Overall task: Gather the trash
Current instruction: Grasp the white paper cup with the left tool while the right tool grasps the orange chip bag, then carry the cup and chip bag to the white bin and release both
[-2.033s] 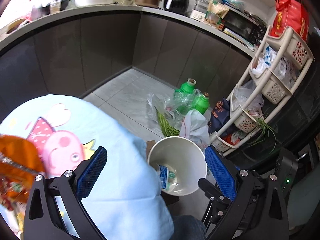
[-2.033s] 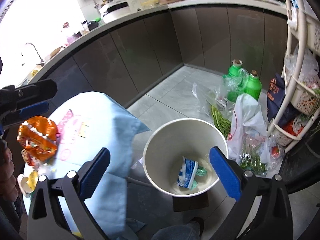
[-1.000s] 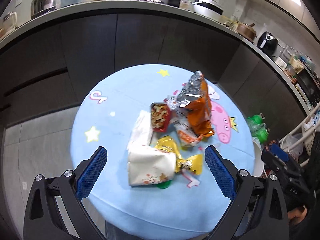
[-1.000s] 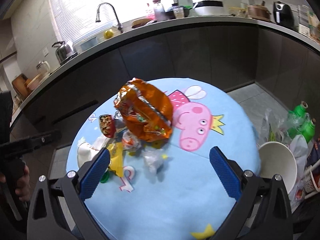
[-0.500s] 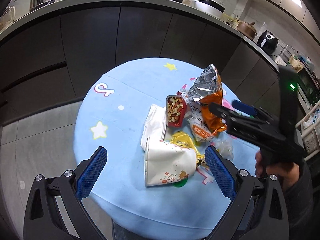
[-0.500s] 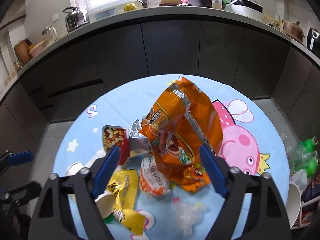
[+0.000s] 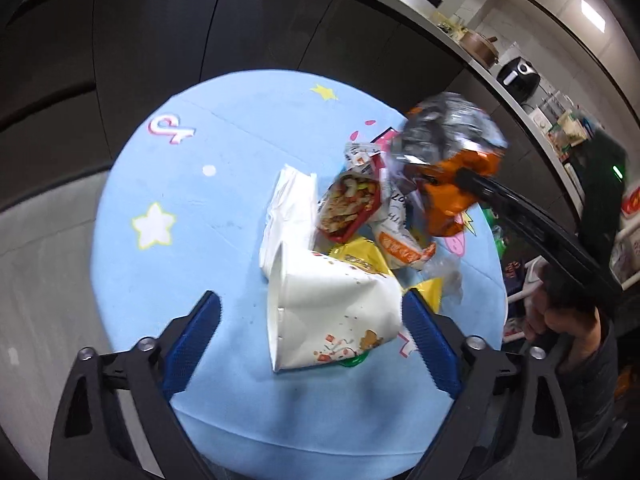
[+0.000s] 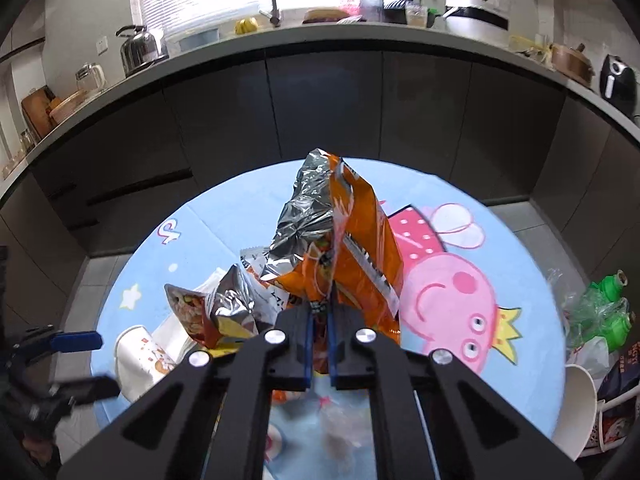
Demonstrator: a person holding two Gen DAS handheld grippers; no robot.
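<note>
one paper cup (image 7: 336, 312), one orange bag (image 8: 356, 248), two green bottles (image 8: 608, 304)

Orange bag (image 8: 362, 240) with crinkled silver lining, white cup (image 7: 332, 316) with small red and orange prints, yellow wrapper (image 7: 360, 258), light blue tablecloth (image 7: 192, 240) with yellow stars and a pink cartoon pig, blue gripper pads (image 7: 192, 342), green bottles (image 8: 604, 312)

black grippers (image 7: 310, 334), blue finger pads (image 7: 426, 340)

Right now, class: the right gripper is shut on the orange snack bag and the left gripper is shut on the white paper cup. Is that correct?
Not quite. The left gripper is open: its jaws sit either side of the white paper cup without closing, as the left wrist view shows. The right gripper is indeed shut on the orange snack bag.
</note>
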